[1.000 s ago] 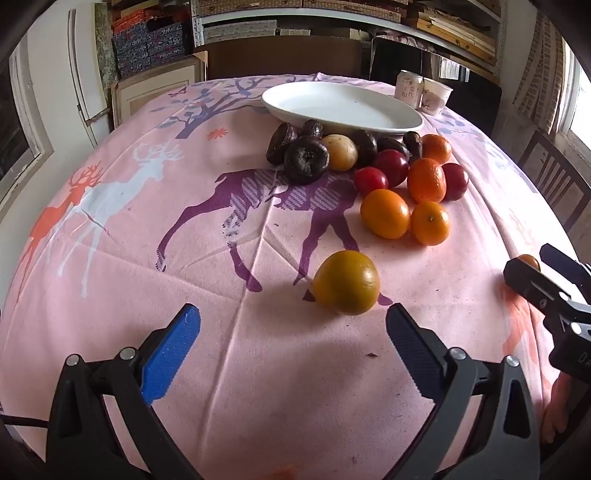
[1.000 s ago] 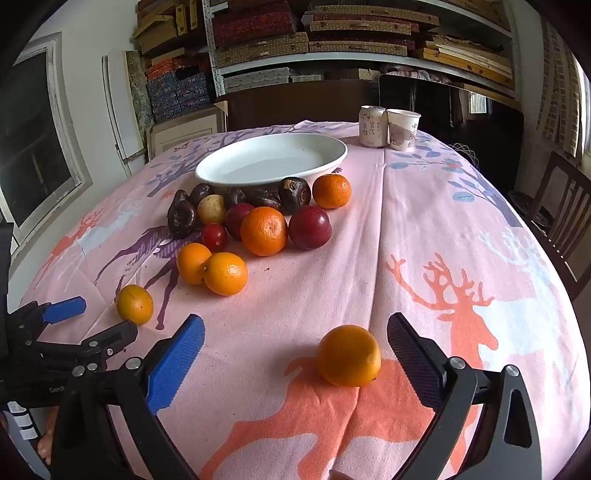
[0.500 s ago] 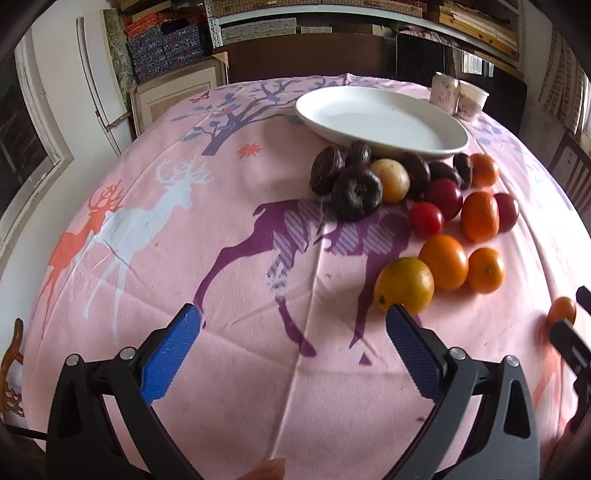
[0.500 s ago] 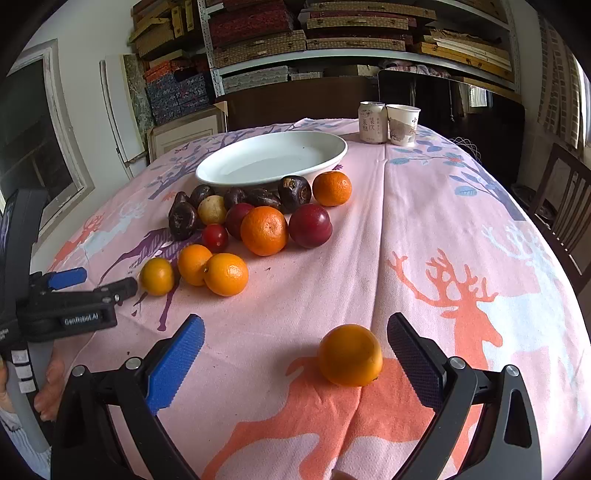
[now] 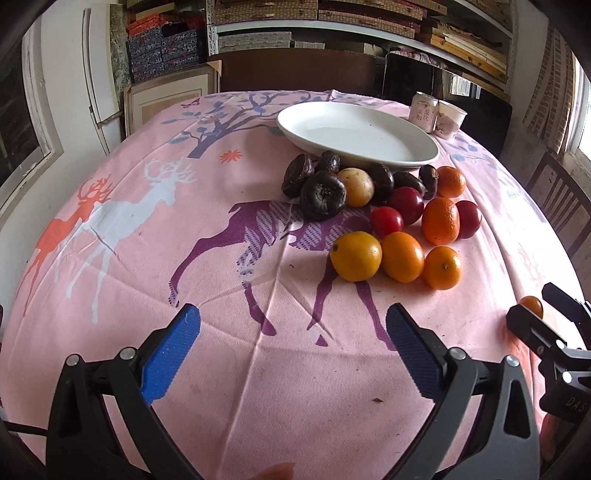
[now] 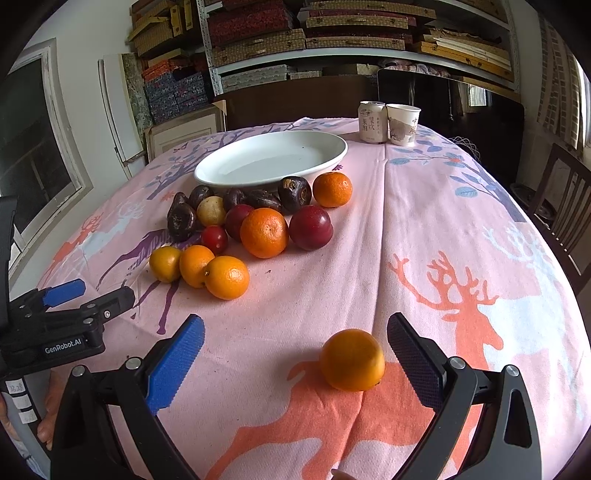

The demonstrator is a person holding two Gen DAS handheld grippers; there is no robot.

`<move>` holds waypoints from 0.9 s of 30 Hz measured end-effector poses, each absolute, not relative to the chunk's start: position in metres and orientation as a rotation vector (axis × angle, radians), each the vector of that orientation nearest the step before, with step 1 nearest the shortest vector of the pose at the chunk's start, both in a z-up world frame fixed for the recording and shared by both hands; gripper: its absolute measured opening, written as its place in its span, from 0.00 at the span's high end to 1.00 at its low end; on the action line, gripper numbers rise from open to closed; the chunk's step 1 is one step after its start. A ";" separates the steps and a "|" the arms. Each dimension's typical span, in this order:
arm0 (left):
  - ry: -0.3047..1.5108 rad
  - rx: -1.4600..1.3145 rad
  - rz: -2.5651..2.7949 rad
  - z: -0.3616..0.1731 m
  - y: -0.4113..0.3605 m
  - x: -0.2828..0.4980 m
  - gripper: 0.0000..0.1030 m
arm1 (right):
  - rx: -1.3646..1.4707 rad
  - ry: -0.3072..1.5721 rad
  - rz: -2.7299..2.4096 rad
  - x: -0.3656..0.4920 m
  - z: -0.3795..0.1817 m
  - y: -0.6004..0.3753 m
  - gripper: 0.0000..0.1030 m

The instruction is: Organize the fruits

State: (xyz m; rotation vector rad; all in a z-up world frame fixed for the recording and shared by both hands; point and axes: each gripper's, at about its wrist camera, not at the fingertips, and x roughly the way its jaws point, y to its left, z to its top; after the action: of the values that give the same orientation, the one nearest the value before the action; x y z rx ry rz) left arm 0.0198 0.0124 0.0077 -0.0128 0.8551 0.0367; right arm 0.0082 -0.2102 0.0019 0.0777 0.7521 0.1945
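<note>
Shelving stacked with boxes point(image 6: 255, 18) lined the far wall, and a pink deer-print tablecloth point(image 5: 207, 376) covered the round table. A white oval plate point(image 5: 356, 134) sat at the far side with a can point(image 6: 372, 121) and paper cup point(image 6: 403, 123) beyond it; the cluster of fruit point(image 5: 384, 214) lay just near the plate, none on it. The left gripper point(image 5: 291, 347) stood wide open over bare cloth, while the right gripper point(image 6: 295, 350) was open with a lone orange point(image 6: 352, 360) between its fingers, untouched.

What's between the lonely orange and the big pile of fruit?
Only bare pink tablecloth lies between the lone orange, sitting between the right gripper's open fingers, and the fruit pile; the right wrist view shows it.
</note>
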 end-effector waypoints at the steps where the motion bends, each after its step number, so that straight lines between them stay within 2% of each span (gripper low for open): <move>1: 0.853 -0.010 0.037 0.008 0.012 0.019 0.04 | 0.080 0.752 0.198 0.010 0.003 -0.209 0.03; 27: 0.846 0.030 0.035 0.003 0.005 0.016 0.04 | 0.077 0.748 0.203 0.020 0.007 -0.201 0.03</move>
State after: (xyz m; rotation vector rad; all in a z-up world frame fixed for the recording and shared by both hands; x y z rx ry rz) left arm 0.0163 0.0051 0.0034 0.0298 0.8463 0.0351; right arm 0.0197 -0.2008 0.0074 0.0770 0.7482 0.2027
